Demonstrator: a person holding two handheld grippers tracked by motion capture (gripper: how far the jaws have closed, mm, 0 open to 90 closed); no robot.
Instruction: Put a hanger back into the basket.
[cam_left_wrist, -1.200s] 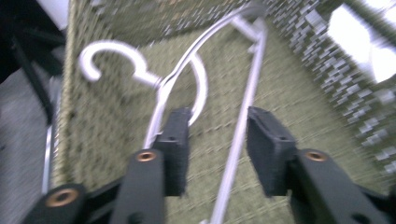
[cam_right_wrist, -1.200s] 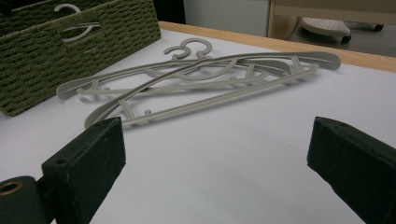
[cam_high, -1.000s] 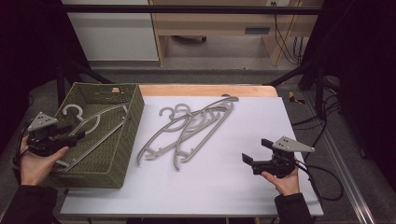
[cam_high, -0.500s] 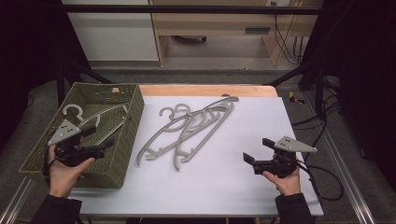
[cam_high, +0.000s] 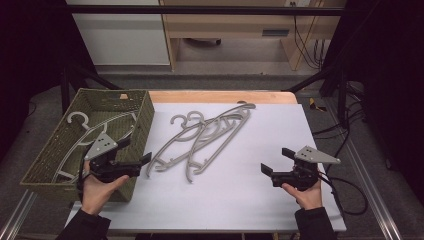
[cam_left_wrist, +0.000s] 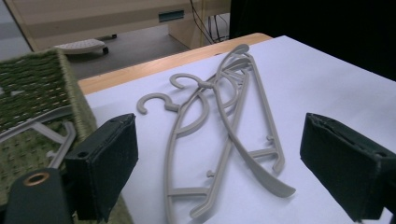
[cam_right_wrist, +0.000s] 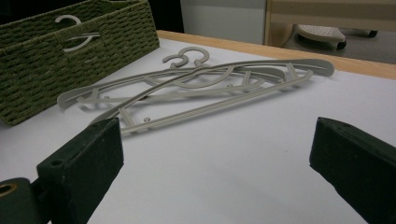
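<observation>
No text, label, brand, number or sign can be read on anything here

We counted one basket (cam_high: 142, 112), a green woven one, at the left edge of the desk (cam_high: 260, 200). Inside it lay hangers (cam_high: 80, 120): we made out one hook plainly and bars that seemed to belong to a second, so two at most, though we could not be sure. On the desk near its middle lay a pile of grey hangers (cam_high: 205, 137); we counted two hooks (cam_left_wrist: 187, 81) side by side and, from the crossing bars, took the pile for three, perhaps four. We counted two grippers, one (cam_high: 137, 152) at the left and one (cam_high: 275, 160) at the right.
</observation>
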